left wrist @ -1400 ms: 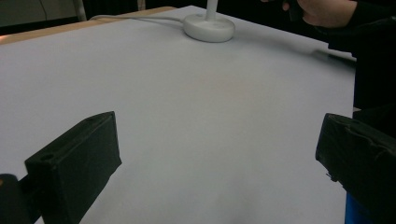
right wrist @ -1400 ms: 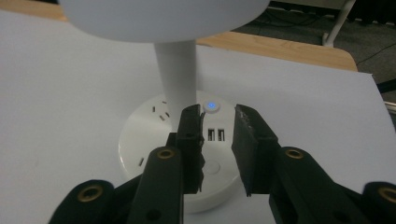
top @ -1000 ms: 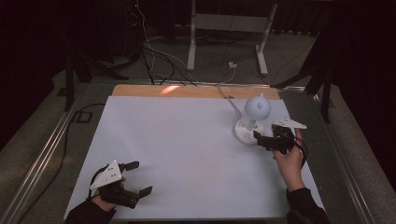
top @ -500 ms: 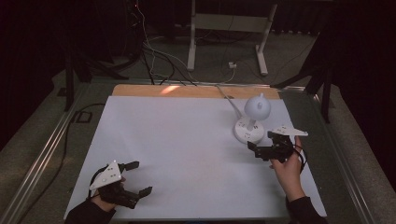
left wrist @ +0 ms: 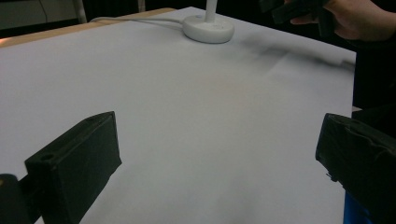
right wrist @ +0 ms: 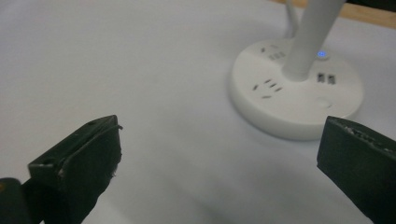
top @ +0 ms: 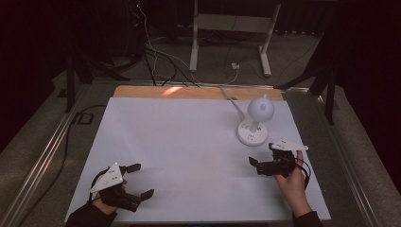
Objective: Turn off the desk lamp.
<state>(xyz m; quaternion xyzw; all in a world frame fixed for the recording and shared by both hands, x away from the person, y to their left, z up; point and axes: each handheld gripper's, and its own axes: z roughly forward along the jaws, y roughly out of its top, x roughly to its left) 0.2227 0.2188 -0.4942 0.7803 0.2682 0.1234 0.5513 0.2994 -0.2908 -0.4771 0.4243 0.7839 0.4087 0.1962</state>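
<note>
Fingers of the right gripper stand wide apart with nothing between them; its jaws have just been opening, and they now face across the white sheet. Fingers of the left gripper are likewise spread wide and hold nothing.

Right gripper: held in the person's right hand, near the right edge of the tabletop, just in front of the lamp base and apart from it. In the right gripper view the base lies ahead, toward the right-hand jaw, without contact.

Left gripper: held in the left hand at the near left corner of the white sheet, its jaws pointing toward the middle of the sheet.

Desk lamp: stands upright toward the far right corner of the sheet. Its round white base carries socket slots on its top face and a small blue indicator light beside the stem. A rounded white head sits on the stem above the base. A white cable runs from the base toward the far edge of the tabletop.
</note>
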